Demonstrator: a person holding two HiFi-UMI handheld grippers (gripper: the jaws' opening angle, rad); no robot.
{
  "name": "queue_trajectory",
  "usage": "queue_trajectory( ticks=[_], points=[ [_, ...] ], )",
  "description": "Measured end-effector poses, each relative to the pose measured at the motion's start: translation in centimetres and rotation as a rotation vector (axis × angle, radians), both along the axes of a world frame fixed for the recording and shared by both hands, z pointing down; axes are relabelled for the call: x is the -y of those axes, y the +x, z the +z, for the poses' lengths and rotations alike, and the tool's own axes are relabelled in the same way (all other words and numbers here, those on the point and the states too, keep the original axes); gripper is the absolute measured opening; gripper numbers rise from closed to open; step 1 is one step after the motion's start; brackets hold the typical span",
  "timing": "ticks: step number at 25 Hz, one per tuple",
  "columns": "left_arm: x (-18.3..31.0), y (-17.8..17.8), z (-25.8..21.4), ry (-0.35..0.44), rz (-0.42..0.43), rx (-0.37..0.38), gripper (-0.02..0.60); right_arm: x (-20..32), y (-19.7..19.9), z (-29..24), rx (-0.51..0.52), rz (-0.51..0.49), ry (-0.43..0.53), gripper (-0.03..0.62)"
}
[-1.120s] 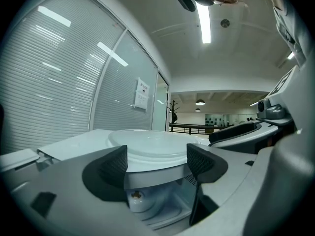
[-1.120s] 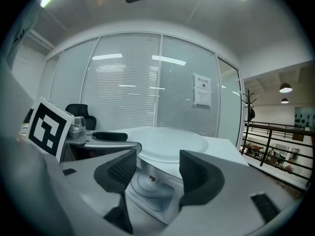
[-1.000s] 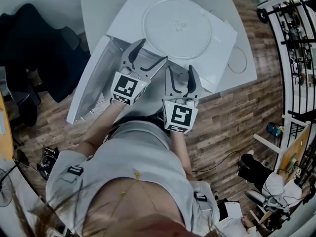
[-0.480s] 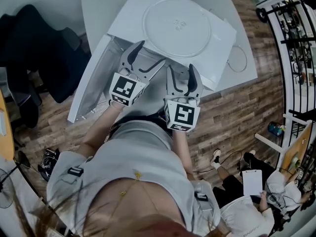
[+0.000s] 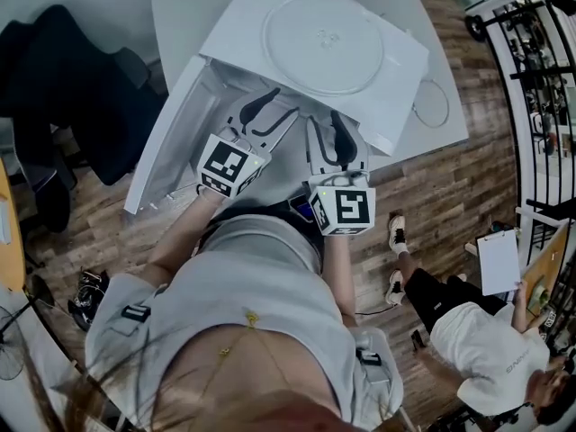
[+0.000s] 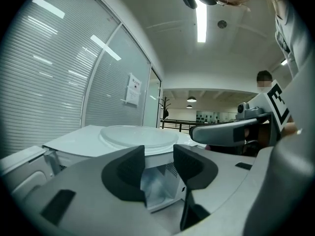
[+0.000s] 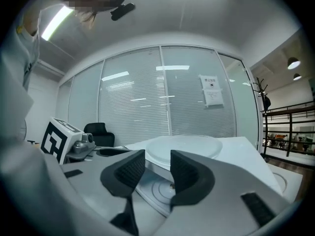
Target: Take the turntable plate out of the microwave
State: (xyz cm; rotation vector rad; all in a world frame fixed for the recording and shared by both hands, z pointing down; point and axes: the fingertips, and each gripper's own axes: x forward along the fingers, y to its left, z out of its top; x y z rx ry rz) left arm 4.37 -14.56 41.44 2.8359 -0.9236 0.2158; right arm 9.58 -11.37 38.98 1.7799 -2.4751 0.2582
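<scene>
left tongs (image 6: pixel 158 167) just closing partway, holding nothing | right tongs (image 7: pixel 157 170) closing likewise, empty | turntable plate (image 5: pixel 324 43) resting atop microwave (image 5: pixel 403 77) | removal looking finished

Turntable plate (image 5: pixel 322 41): round, clear glass, lying flat on top of the white microwave (image 5: pixel 400 66), approx. mid-top. Microwave upright, door (image 5: pixel 162 147) swung wide open at its left side, cavity open to the front.
</scene>
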Motion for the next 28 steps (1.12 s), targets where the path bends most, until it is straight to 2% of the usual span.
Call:
queue_trajectory(
  ticks=[3,5,7,12,18,28],
  points=[
    [-1.3,0.0,-0.5,-0.003,0.028,-0.014,0.134,-0.9,-0.1,-0.9,0.026,-0.047,0.033,0.117],
    [-2.3,0.1,-0.9,-0.005,0.044,-0.024,0.075,-1.6,-0.1,-1.6,0.012,-0.081,0.066,0.089],
    [-3.1,0.3,-1.3,-0.008,0.057,-0.036,0.049,-2.3,0.0,-2.0,-0.017,-0.115,0.089,0.072],
    [-5.6,0.5,-2.3,-0.008,0.077,-0.077,0.034,-4.4,-0.5,-2.1,-0.019,-0.212,0.104,0.043],
    [-8.2,1.2,-4.6,0.011,0.118,-0.117,0.034,-6.5,-1.3,-3.4,-0.010,-0.282,0.140,0.032],
    [-9.8,1.3,-9.6,0.114,0.148,-0.159,0.034,-7.6,-1.6,-7.4,0.016,-0.296,0.238,0.031]
  ],
)
